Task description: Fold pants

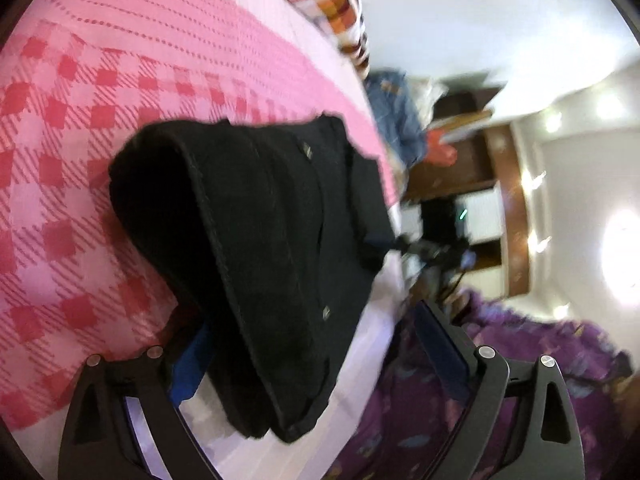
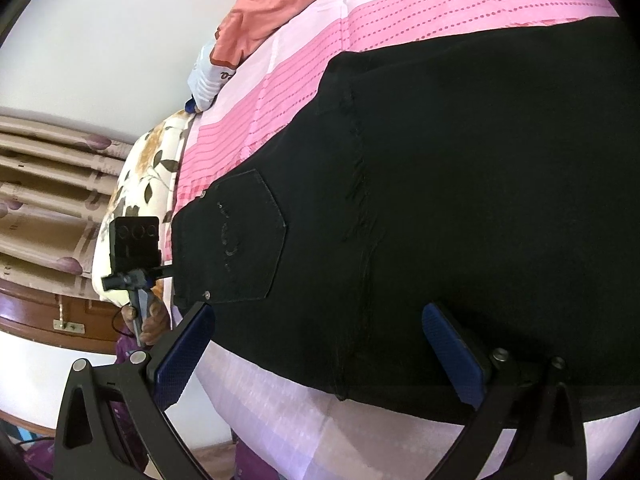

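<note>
Both grippers are black, with triangular cut-outs in the arms and round silver screws at the joints. The left gripper [image 1: 320,344] and right gripper [image 2: 320,344] carry blue textured pads [image 2: 452,356]. The person wears purple clothing [image 1: 520,360], apparently patterned, though blurred.

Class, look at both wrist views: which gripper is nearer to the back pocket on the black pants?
Right. The right gripper hovers open beside the back pocket; the left gripper straddles the pants' folded edge, no pocket visible there.

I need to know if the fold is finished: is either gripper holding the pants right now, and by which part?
Nothing is held. Both the left gripper and right gripper stand open over the black pants.
</note>
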Demonstrator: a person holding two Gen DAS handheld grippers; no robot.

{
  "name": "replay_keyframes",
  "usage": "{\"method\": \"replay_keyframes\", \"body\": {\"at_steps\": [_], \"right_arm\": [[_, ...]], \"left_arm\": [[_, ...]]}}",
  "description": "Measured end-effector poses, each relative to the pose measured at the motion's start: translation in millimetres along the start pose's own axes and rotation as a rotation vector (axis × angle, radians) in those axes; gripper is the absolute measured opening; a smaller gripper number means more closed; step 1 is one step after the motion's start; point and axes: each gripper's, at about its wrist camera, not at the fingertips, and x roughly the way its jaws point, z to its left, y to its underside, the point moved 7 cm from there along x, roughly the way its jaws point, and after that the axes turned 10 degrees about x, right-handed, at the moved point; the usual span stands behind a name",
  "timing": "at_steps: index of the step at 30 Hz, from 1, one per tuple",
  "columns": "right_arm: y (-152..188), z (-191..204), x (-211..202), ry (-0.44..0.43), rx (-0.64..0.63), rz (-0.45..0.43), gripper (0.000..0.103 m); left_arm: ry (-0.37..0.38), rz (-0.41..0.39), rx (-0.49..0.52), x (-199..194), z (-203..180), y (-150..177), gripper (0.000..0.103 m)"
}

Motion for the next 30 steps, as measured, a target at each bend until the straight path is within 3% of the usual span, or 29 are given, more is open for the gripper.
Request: {"method": "replay_keyframes", "body": {"at_steps": [2, 5, 7, 9, 10, 16, 18, 23, 30], "right_arm": [[0, 0, 0, 0.003, 0.0, -0.001, 0.103], [0, 0, 0, 0.004, -0.001, -0.007, 0.103], [-1, 1, 0, 0.005, -0.004, -0.01, 0.103], [0, 0, 0, 0.003, -0.003, -0.012, 0.103], [0, 0, 0, 0.001, -0.003, -0.012, 0.103], [-2, 0, -1, -0.021, 0.003, -0.018, 0.103], [-2, -1, -1, -0.026, 0.003, -0.019, 0.103], [-2, -2, -1, -0.045, 0.004, -0.021, 0.103], [-1, -3, -2, -0.067, 0.004, -0.018, 0.103]], "left_arm": [[0.004, -0.052, -0.015, -5, 1, -1, 0.093], [-0.089, -0.101, 0.021, -3, -2, 3, 0.09], [-0.191, -0.106, 0.036, 1, 1, 6, 0.075], [-0.299, -0.104, 0.036, 7, 7, 9, 0.043], [-0.329, -0.114, 0.027, 7, 10, 11, 0.039], [-0.402, -0.127, 0.047, 10, 2, 12, 0.029], [-0.403, -0.165, 0.043, 8, -3, 11, 0.024], [-0.415, -0.258, 0.032, 4, -22, 12, 0.021], [-0.425, -0.309, 0.025, 8, -55, 7, 0.02]]}}
